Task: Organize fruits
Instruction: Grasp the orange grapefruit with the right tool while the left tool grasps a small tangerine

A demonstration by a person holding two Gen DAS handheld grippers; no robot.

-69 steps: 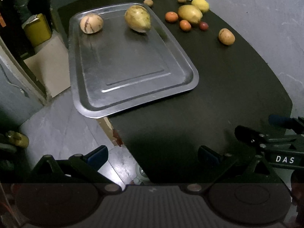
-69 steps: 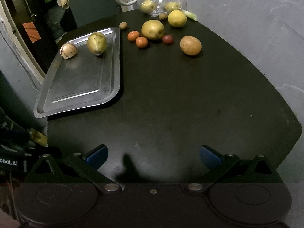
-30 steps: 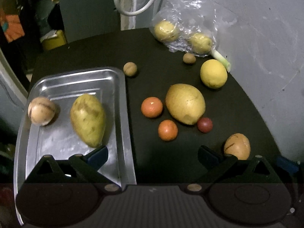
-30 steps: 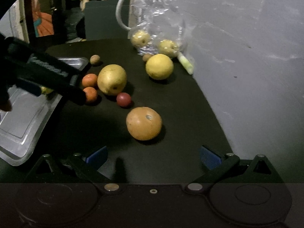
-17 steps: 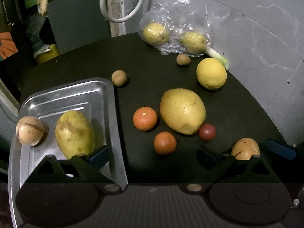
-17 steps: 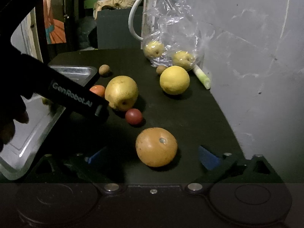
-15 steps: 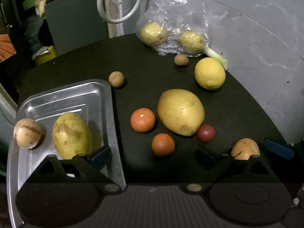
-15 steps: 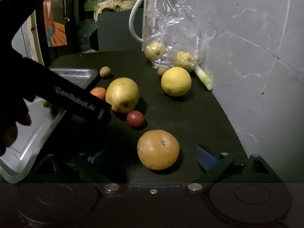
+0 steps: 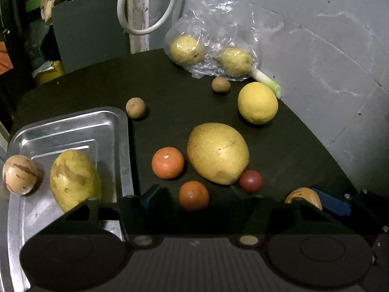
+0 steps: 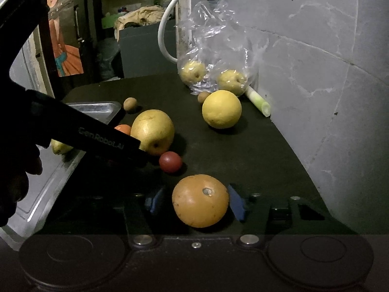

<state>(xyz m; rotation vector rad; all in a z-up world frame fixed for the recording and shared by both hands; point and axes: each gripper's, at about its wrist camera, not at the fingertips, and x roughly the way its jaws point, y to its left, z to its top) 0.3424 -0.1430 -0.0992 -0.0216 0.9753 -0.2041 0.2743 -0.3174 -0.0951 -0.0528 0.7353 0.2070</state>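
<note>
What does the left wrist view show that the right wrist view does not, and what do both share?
Only the left wrist view shows the round striped fruit on the tray, and the small orange between the left gripper's fingers. Only the right wrist view shows the poster, the left gripper's arm from outside, and the right gripper with its pads on either side of the brown fruit. Both show the big pear, lemon, red fruit, bag and leek stub.
</note>
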